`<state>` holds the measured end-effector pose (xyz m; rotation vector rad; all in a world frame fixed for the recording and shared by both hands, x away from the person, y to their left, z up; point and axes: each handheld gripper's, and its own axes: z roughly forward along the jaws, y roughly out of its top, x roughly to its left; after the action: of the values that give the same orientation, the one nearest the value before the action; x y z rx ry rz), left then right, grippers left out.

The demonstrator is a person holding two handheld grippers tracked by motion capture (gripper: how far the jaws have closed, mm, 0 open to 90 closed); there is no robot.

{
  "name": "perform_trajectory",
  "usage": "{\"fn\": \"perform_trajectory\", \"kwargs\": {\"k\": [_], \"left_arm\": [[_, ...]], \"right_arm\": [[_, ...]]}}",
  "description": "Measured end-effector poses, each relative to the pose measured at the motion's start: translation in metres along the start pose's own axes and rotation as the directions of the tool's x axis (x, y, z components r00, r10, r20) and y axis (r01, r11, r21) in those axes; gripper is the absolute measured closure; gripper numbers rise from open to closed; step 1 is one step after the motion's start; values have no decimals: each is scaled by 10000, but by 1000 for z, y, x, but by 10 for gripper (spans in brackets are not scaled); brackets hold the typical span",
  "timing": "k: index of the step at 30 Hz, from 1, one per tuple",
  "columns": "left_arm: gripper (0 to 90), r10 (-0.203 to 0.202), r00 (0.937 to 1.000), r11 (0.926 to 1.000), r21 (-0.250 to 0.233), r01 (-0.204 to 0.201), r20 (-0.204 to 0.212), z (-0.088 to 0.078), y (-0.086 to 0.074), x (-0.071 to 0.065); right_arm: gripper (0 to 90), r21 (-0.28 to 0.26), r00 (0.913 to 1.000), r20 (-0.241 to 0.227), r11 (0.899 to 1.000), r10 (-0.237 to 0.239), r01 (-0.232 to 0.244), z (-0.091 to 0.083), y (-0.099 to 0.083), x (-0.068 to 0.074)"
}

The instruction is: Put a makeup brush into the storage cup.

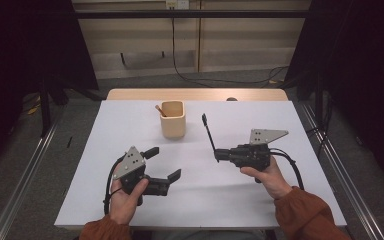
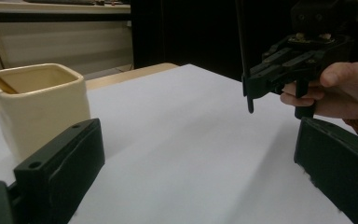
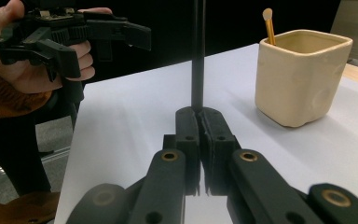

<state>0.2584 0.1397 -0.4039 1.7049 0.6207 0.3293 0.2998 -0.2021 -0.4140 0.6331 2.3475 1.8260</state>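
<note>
One cream cup (image 1: 173,119), wooden stick (image 1: 159,110) inside

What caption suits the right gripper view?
Right tongs shut on a thin black stick, beside the cream cup.

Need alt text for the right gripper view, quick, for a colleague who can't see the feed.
The right gripper is shut on a thin black stick that stands up from its jaws over a white table. To the right stands a cream square cup holding a wooden stick; upper left, a hand holds the left gripper, jaws open.
</note>
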Motion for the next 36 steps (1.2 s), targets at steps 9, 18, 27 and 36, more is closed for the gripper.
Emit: {"fn": "perform_trajectory", "kwargs": {"k": [9,18,27,36], "left_arm": [[16,258,9977,9996,128,-267,622,25,12,-14],[18,258,9950,9997,-45,-255,969,44,25,-25],[19,466,9907,9988,-230,-440,1275,58,38,-33],[29,533,9910,9976,-502,-474,1231,70,50,-32]], "right_arm": [[862,4,10000,-24,10000,2,-2,1,-1,-1],[862,24,10000,-81,10000,55,-55,2,-2,-1],[862,35,9999,-99,10000,61,-60,3,-3,0],[862,17,9999,-140,10000,45,-45,4,-3,1]]}}
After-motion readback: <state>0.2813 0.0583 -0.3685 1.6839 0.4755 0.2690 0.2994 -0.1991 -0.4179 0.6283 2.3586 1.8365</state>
